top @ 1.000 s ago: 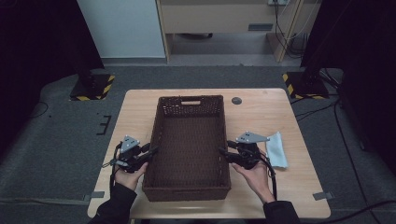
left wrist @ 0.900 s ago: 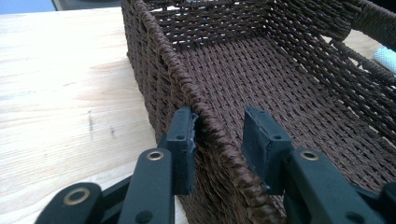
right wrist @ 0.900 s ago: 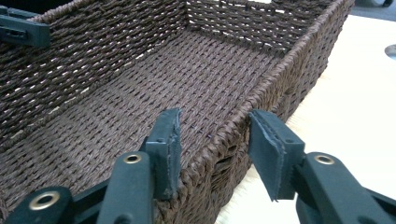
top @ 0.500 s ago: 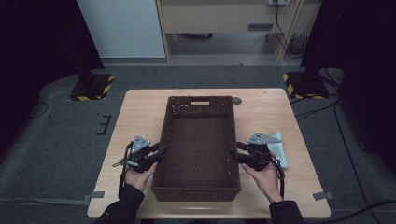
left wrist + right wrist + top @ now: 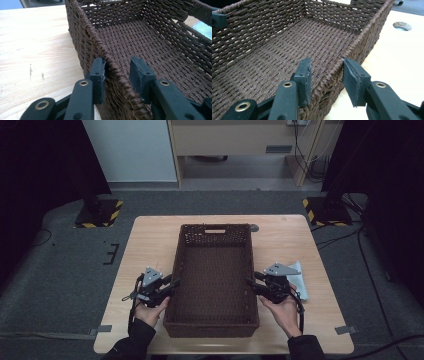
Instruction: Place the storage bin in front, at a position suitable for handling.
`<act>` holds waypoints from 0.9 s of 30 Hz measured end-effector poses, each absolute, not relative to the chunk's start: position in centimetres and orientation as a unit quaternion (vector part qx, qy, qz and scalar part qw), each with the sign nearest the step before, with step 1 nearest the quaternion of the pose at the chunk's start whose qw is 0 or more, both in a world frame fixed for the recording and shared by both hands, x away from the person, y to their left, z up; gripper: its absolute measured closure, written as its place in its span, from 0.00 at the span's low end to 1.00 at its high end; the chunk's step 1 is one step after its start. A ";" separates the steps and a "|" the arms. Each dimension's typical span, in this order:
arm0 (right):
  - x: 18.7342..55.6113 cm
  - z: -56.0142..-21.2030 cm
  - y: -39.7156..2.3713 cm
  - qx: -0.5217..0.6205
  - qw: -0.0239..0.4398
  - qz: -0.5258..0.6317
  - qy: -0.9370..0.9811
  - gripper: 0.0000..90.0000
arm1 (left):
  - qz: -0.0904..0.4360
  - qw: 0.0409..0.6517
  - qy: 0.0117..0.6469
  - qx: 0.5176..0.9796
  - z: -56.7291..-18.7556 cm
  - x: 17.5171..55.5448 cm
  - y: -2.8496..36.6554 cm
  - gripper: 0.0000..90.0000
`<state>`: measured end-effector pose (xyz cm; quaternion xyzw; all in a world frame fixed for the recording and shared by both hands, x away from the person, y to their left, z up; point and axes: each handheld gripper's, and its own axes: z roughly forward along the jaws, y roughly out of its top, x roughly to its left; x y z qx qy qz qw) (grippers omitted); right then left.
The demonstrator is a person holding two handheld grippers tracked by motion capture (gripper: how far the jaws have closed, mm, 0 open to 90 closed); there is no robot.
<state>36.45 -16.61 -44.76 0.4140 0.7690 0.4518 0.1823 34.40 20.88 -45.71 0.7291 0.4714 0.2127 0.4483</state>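
Basket (image 5: 214,280): we straddle its side rims, left gripper (image 5: 117,70) and right gripper (image 5: 325,75) jaws spread, right just closing; next, clamp.

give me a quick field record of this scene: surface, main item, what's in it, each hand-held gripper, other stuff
surface: light wooden table
main item: dark brown wicker basket, long side running away from the person
contents: nothing inside
left hand-held gripper: jaws straddle the basket's left rim; outer pad touches the wall, inner pad stands apart
right hand-held gripper: jaws straddle the right rim and have just been closing; inner pad at the rim, outer pad apart
other: pale blue cloth on the table right of the basket; round cable hole near the far corner
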 end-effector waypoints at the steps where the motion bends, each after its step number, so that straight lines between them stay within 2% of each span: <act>1: 36.3 -44.7 -16.7 0.414 0.182 0.452 0.769 0.66 | 0.213 0.448 0.471 0.729 -45.7 34.2 20.8 0.72; 7: 35.7 -44.7 -17.1 0.414 0.179 0.451 0.770 0.64 | 0.213 0.442 0.471 0.733 -45.6 33.5 20.5 0.71; 12: 35.9 -44.4 -16.9 0.407 0.182 0.453 0.772 0.53 | 0.204 0.441 0.471 0.737 -45.7 33.6 20.6 0.68; 15: 36.0 -43.7 -17.5 0.407 0.194 0.468 0.760 0.51 | 0.206 0.445 0.472 0.733 -45.3 33.9 20.7 0.65; 20: 36.2 -43.0 -19.9 0.425 0.216 0.477 0.739 0.46 | 0.211 0.447 0.463 0.736 -44.5 35.0 21.3 0.61; 27: 37.0 -43.9 -24.8 0.476 0.253 0.439 0.719 0.39 | 0.209 0.442 0.451 0.747 -44.6 36.5 21.5 0.59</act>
